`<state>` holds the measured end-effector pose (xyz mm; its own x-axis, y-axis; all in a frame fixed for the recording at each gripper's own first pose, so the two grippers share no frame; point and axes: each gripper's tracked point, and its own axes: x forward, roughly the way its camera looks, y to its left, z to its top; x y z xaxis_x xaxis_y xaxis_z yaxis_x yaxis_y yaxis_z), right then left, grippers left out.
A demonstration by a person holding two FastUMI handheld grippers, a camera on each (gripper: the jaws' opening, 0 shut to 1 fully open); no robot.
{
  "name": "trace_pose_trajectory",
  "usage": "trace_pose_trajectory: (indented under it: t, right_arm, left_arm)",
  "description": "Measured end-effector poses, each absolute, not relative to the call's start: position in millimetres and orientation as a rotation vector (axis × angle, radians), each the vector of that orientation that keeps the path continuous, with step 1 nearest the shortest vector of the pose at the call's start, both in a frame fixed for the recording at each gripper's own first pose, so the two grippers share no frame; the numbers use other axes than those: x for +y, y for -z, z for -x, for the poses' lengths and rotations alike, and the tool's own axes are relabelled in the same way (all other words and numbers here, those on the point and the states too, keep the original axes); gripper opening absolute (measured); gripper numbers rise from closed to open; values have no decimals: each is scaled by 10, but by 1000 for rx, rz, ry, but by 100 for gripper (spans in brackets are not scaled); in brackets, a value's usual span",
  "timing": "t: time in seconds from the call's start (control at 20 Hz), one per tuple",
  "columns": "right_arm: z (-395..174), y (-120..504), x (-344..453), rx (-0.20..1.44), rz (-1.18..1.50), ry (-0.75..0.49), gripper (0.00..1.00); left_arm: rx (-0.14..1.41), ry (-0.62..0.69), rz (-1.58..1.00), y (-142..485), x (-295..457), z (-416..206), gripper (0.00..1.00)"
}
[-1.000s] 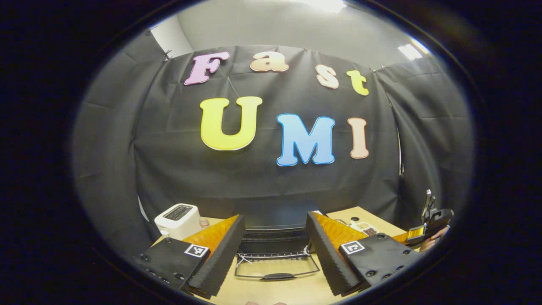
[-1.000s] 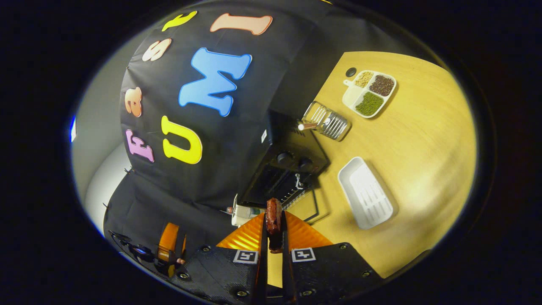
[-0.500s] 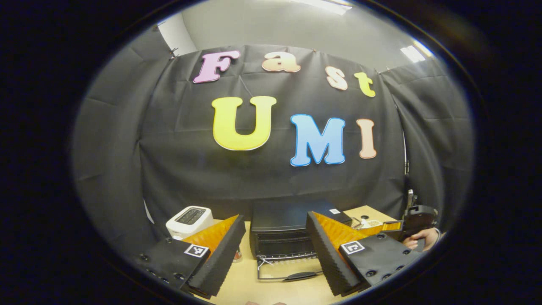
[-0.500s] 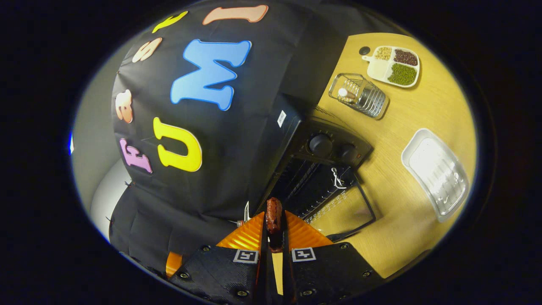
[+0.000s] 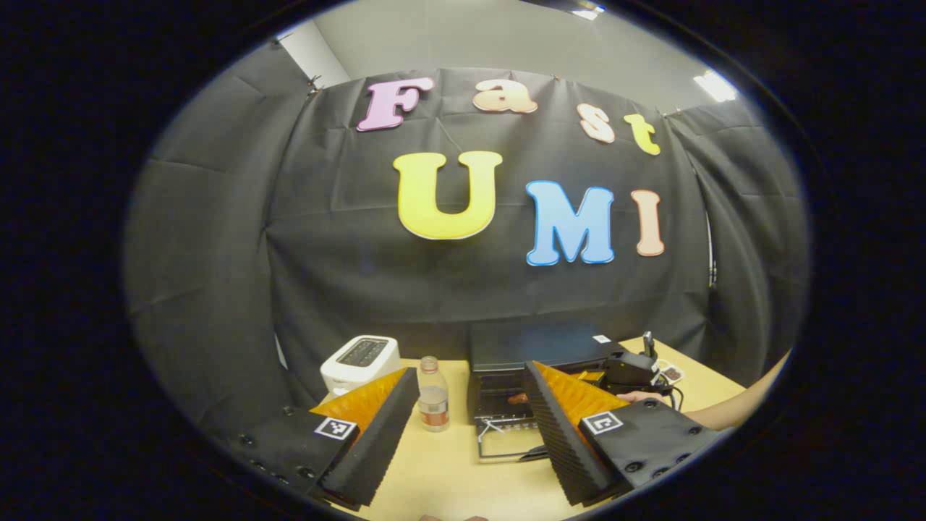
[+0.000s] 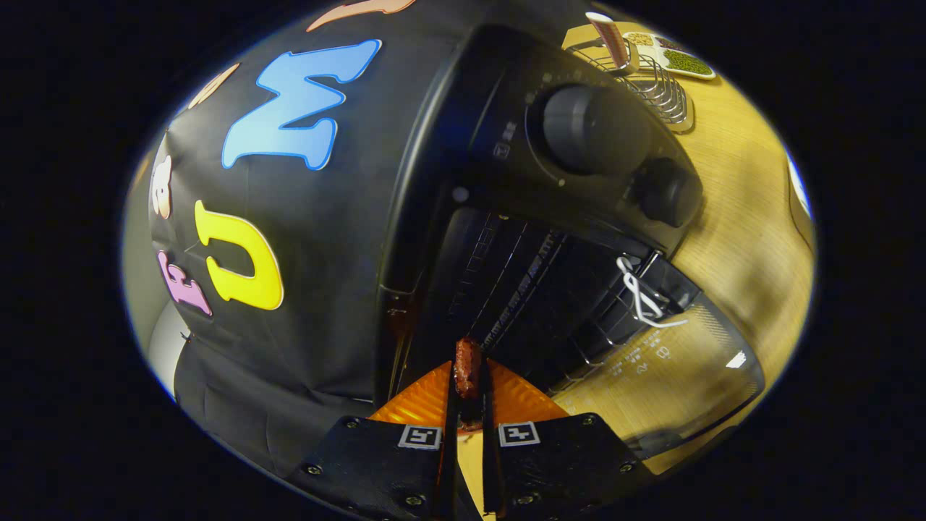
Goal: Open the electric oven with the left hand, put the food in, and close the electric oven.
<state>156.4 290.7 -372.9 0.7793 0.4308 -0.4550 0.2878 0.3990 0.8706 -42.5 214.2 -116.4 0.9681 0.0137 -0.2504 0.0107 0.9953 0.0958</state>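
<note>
Your left claw (image 5: 470, 427) hangs spread and empty above the desk (image 5: 448, 477), with a white toaster (image 5: 359, 359) and a bottle (image 5: 432, 394) to its left. The open electric oven (image 5: 535, 354) is partly hidden behind its right finger, the door (image 5: 506, 441) cut off. Your right claw (image 6: 469, 376) pinches the food (image 6: 467, 365) at the oven's mouth (image 6: 521, 289); the cavity is dark. A second ago it held off above the desk.
</note>
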Motion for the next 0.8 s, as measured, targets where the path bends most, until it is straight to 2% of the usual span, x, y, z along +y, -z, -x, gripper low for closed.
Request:
trace_pose_trajectory:
  t: [0.2, 0.25, 0.4, 0.45, 0.55, 0.7, 0.75, 0.8]
  right_arm:
    - [-1789, 3897, 2908, 679, -1198, -29, 14]
    - [-1829, 3943, 2869, 679, -1171, 0, 14]
    - [-1802, 4021, 2769, 714, -1031, 41, 16]
    - [-1794, 4075, 2760, 737, -1001, 62, 21]
    - [-1781, 4069, 2731, 753, -963, 83, 31]
    - [-1742, 4055, 2541, 730, -778, 95, 39]
    - [-1750, 4037, 2487, 715, -728, 94, 43]
    - [-1690, 3916, 2420, 701, -688, 92, 57]
  left_arm:
    - [300, -26, -86, 1291, 2275, 505, 98]
    - [306, -24, -85, 1310, 2280, 507, 100]
    - [320, 0, -68, 1373, 2199, 494, 97]
    - [319, 9, -61, 1368, 2161, 472, 94]
    - [317, 25, -56, 1380, 2061, 446, 100]
    - [315, 50, -65, 1386, 1910, 425, 97]
    - [316, 58, -68, 1387, 1867, 420, 100]
    - [316, 64, -70, 1388, 1813, 423, 100]
